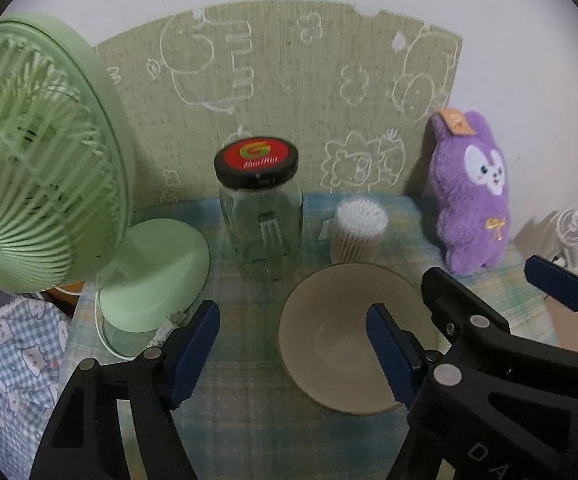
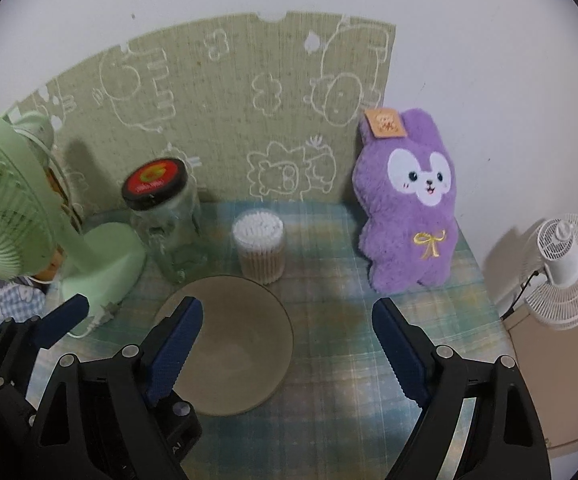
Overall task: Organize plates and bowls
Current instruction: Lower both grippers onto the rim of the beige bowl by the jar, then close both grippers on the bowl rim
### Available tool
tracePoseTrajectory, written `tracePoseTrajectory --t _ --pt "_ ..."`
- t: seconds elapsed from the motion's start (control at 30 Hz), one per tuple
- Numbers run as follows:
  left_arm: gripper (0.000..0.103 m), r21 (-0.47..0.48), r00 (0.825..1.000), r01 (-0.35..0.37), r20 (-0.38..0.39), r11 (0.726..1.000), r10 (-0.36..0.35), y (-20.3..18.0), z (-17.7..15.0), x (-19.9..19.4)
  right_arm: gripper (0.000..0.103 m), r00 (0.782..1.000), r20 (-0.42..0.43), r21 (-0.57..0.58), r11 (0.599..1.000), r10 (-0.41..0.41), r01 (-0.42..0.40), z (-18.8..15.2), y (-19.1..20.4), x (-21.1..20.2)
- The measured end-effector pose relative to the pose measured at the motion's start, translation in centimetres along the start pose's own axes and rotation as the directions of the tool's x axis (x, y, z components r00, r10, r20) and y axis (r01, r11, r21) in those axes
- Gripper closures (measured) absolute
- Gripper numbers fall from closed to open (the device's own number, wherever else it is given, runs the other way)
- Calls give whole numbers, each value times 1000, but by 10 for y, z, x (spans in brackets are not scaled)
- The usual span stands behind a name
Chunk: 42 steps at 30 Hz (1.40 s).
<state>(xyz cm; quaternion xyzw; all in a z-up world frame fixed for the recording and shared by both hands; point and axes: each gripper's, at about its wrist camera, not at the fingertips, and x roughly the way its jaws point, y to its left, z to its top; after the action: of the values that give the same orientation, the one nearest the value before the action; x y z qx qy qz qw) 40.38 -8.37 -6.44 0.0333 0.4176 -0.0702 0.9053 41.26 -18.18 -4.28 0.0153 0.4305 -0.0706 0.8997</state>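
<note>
One bowl (image 1: 341, 340), tan, sat on the table (image 1: 249, 420) between both grippers — left gripper (image 1: 293, 354) and right gripper (image 2: 287, 350) spread, empty — apparently framing its rim for pickup.

A beige bowl (image 1: 329, 340) is seen at lower centre on a pale blue-green plaid tablecloth (image 1: 249, 420). A mint-green fan (image 1: 41, 160) fills the left. A red-and-black lid (image 1: 256, 158) tops the clear jar (image 1: 263, 224). A purple plush rabbit (image 2: 409, 208) with a white face is set at the right.
</note>
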Motion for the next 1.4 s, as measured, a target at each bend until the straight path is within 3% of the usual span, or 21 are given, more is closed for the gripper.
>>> tracePoseTrajectory --t 0.07,0.27,0.33,0.57,0.67,1.0,1.13,1.4 --pt "30 12 1000 -6 -6 1000 6 -1 -2 8 23 1000 -9 5 1000 3 -3 -2 0 10" --pt "39 12 999 -17 -40 1000 18 1 -8 32 30 999 -49 40 999 8 -6 -11 -2 33" --pt "49 15 999 -9 -50 1000 9 1 -10 38 31 998 -60 48 999 5 -2 -14 -2 40" --pt "58 20 997 -5 -80 1000 6 3 -16 53 40 995 -95 84 996 12 -4 -21 -4 59" --pt "61 21 996 -3 -87 1000 5 3 -18 57 49 995 -103 85 996 11 -3 -24 -2 64" --pt "80 30 993 5 -117 1000 -2 1 -21 68 66 991 -134 101 995 24 -10 -29 -3 78" --pt "83 43 993 -3 -120 999 8 -1 -22 69 76 989 -142 101 995 29 -15 -29 -2 80" --pt "88 47 992 -8 -123 999 13 1 -22 70 78 989 -143 97 995 30 -16 -29 3 81"
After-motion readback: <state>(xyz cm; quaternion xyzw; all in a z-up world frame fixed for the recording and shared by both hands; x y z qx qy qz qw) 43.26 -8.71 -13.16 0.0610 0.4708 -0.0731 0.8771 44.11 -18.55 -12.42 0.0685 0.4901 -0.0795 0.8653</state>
